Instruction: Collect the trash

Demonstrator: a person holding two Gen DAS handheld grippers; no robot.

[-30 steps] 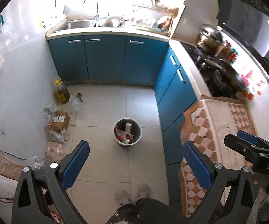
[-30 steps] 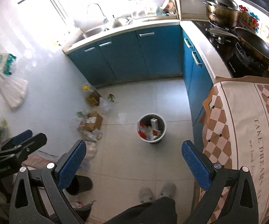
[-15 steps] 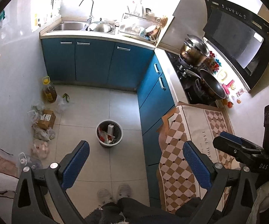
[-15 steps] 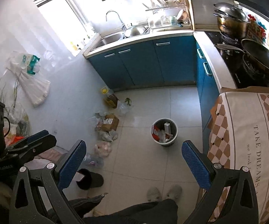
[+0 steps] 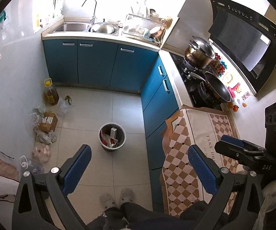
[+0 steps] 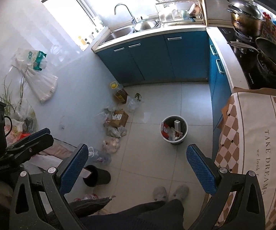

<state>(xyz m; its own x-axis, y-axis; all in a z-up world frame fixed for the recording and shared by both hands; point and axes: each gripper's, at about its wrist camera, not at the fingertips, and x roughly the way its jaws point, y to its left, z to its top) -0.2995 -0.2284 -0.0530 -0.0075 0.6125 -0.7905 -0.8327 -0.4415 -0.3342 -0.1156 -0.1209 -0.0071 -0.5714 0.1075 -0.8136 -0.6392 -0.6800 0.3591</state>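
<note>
Both cams sit higher vs. 1 s ago: more sink, window and hood in view, and the trash bin point(image 5: 112, 137) reads smaller and lower-centre on the floor.

Tongs status: left tongs point(image 5: 139, 169) spread wide, nothing between pads. Right tongs point(image 6: 136, 167) spread wide, nothing held. Both hang well above the floor, approx. over the operator's feet.

Task item loc.: bin stands on the floor tiles at 12 o'clock from the feet, near the blue cabinets point(image 5: 158, 103) at its 3 o'clock. Loose bags and a cardboard box point(image 5: 48, 121) lie along the wall at the bin's 9 o'clock, oil bottle point(image 5: 51, 94) at approx. 10 o'clock.

Risks (est.):
- Bin looks near full; a tall white carton stands above the rim. Added trash may spill or tip it.
- Thin plastic bags are slack; a pinch on one layer may tear or slip.
- Oil bottle and box are prob. not trash; a wrong pick is possible.

Appearance: grey round bin, dark liner, red/white wrappers inside.
</note>
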